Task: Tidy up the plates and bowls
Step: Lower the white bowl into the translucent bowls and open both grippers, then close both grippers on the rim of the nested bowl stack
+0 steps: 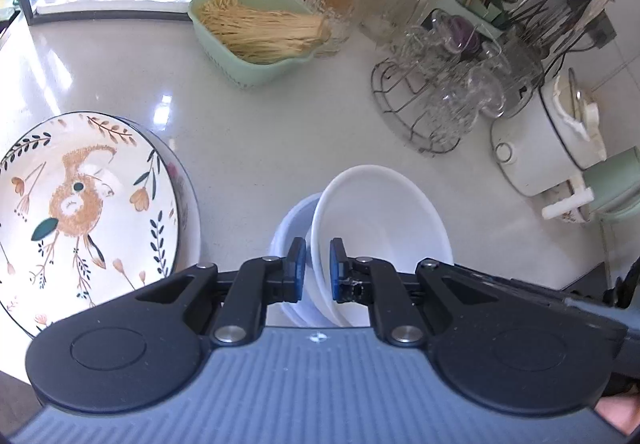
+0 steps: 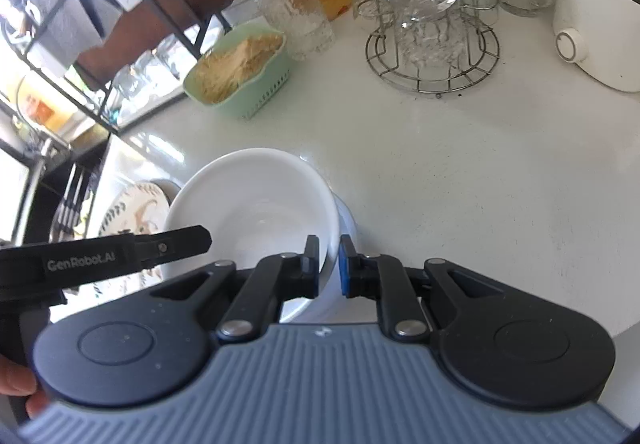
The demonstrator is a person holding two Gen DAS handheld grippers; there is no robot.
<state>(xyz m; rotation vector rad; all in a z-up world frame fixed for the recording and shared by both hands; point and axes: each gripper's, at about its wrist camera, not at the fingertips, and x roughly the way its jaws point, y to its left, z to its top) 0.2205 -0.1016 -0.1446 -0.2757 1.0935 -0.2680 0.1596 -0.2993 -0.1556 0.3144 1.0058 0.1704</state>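
— Nearest the left wrist camera, what does the left tool (image 1: pixel 317 270) have?

— Its blue pads are clamped narrowly on the rim of a plain white glossy ceramic bowl (image 1: pixel 380 228), tilted, with a second white bowl (image 1: pixel 290 236) just behind and under it.

— And the right tool (image 2: pixel 329 266)?

— Equally narrow, pinching the opposite rim of the same white bowl (image 2: pixel 256 212); the left one's black finger crosses in from the side.

— Where is that bowl?

— Over the white glossy surface (image 1: pixel 260 132), whether resting on the lower bowl or lifted I cannot tell.

— Anything beside it?

— A round floral-painted ceramic plate (image 1: pixel 80 204) lies on a dark-rimmed stack near the bowls. Farther back stand a mint-green plastic basket of pale sticks (image 1: pixel 256 30) and a wire rack of clear glasses (image 1: pixel 440 92).
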